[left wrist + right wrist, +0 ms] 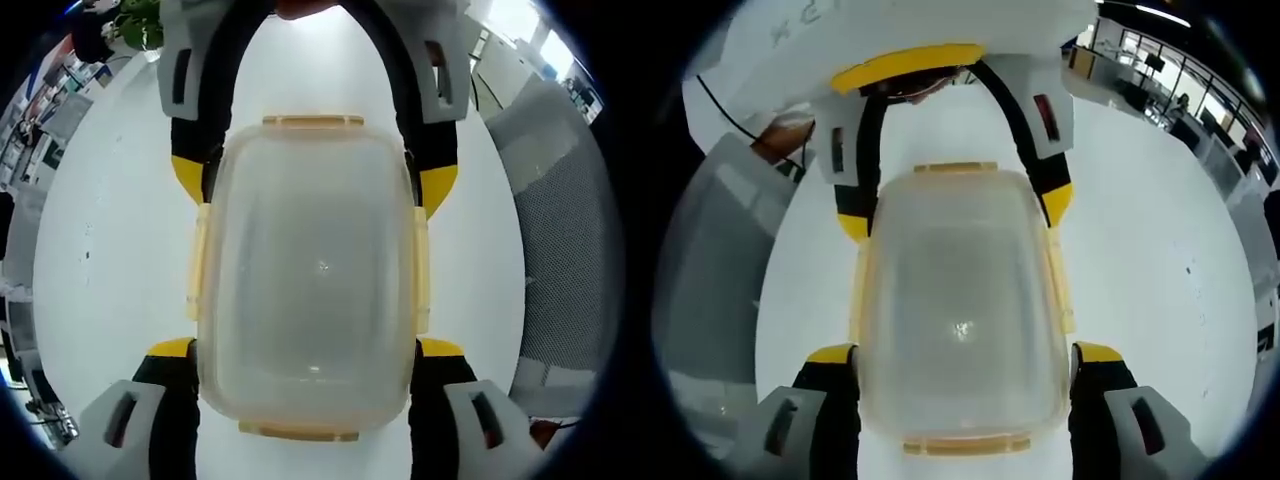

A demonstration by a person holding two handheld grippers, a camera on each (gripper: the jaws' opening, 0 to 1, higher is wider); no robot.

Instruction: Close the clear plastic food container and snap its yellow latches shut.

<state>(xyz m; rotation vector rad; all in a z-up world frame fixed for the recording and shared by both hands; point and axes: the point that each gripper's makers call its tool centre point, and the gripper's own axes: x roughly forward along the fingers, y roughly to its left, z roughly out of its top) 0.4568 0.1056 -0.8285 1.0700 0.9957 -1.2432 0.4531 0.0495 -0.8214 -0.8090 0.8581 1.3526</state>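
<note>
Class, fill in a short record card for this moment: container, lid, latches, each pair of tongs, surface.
Container: clear plastic food container, on the table
Lid: on top of the container
Latches: yellow latches on all four sides; whether snapped shut, cannot tell
Left tongs: jaws straddle the near end of the container; contact unclear
Right tongs: jaws straddle the opposite end; contact unclear
Surface: white table

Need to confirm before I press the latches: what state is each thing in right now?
Clear container: lid on, sitting on the white table.
Yellow latches: lying along the sides; snapped or not, cannot tell.
Left hand-held gripper: jaws spread, flanking the container's near end.
Right hand-held gripper: jaws spread, flanking the opposite end.
</note>
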